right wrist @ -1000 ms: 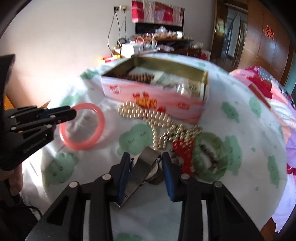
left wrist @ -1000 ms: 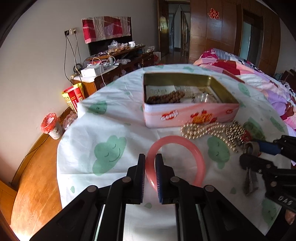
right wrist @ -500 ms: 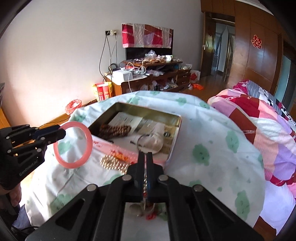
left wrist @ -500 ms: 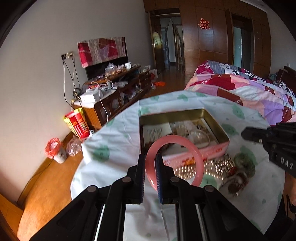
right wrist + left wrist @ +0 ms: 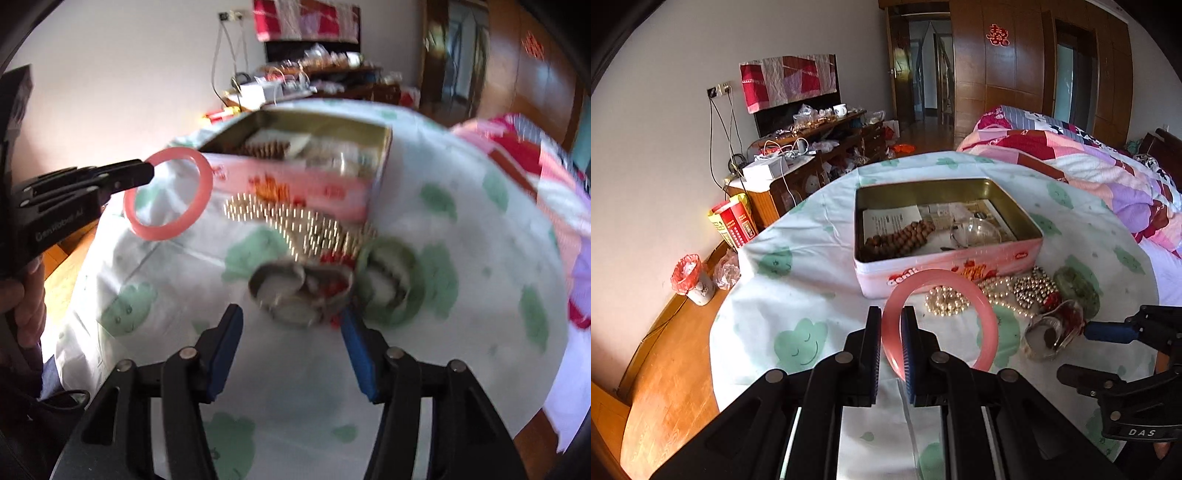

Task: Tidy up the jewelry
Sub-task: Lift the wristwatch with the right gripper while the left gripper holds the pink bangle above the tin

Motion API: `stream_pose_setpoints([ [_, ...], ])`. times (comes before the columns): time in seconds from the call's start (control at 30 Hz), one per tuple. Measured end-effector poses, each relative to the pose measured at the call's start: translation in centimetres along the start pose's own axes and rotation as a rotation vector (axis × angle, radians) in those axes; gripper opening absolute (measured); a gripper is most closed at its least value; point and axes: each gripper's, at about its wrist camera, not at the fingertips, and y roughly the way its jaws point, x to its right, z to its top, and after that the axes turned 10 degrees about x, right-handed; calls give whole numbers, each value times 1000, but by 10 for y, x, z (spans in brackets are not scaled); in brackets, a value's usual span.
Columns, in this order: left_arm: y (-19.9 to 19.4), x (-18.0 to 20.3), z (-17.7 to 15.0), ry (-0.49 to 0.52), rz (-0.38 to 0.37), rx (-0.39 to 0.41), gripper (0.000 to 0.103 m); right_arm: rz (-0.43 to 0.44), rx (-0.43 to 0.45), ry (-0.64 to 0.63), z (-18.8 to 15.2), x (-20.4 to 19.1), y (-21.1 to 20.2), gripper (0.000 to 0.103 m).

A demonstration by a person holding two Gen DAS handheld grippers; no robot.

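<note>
My left gripper (image 5: 891,314) is shut on the rim of a pink bangle (image 5: 938,274), holding it in the air in front of the open pink tin (image 5: 945,264). The tin holds a brown bead string (image 5: 901,236) and a clear bangle (image 5: 975,230). My right gripper (image 5: 291,315) hangs low over the cloth, its jaws opening with nothing between them. Just beyond its fingertips lies a silvery clear bangle (image 5: 280,280), then pearls (image 5: 295,221) and a green bangle (image 5: 391,280). The right wrist view is blurred; the pink bangle (image 5: 207,184) shows at its left.
A round table under a white cloth with green cloud prints (image 5: 801,339) carries everything. A bed with a patchwork quilt (image 5: 1089,162) stands to the right. A cluttered wooden cabinet (image 5: 812,155) and a small bin (image 5: 690,277) are on the left, by the wall.
The left gripper has lifted the pink bangle off the cloth. The right gripper was shut high above the tin half a second ago; now its jaws are apart, low by the jewelry pile.
</note>
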Motion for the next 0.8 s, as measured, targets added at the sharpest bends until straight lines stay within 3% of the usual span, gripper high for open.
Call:
stream_pose_setpoints([
  [0.2, -1, -2, 2, -10, 4, 10, 10, 39, -1, 105, 7, 11, 13, 58],
  [0.33, 3, -3, 0, -9, 0, 2, 10, 1, 4, 119, 13, 13, 21, 58],
  [0.4, 4, -2, -1, -7, -3, -2, 10, -13, 17, 118, 15, 13, 23, 49],
  [0.43, 4, -2, -2, -7, -3, -3, 10, -16, 19, 113, 16, 12, 24, 32],
  [0.53, 4, -3, 0, -11, -4, 0, 10, -20, 24, 75, 15, 8, 21, 32],
  [0.57, 4, -4, 1, -11, -4, 3, 10, -11, 25, 70, 14, 7, 20, 28],
  [0.63, 2, -5, 5, -13, -10, 10, 10, -12, 43, 54, 15, 5, 14, 10],
  [0.8, 0, -4, 18, 4, -12, 31, 10, -20, 65, -9, 26, -3, 2, 9],
])
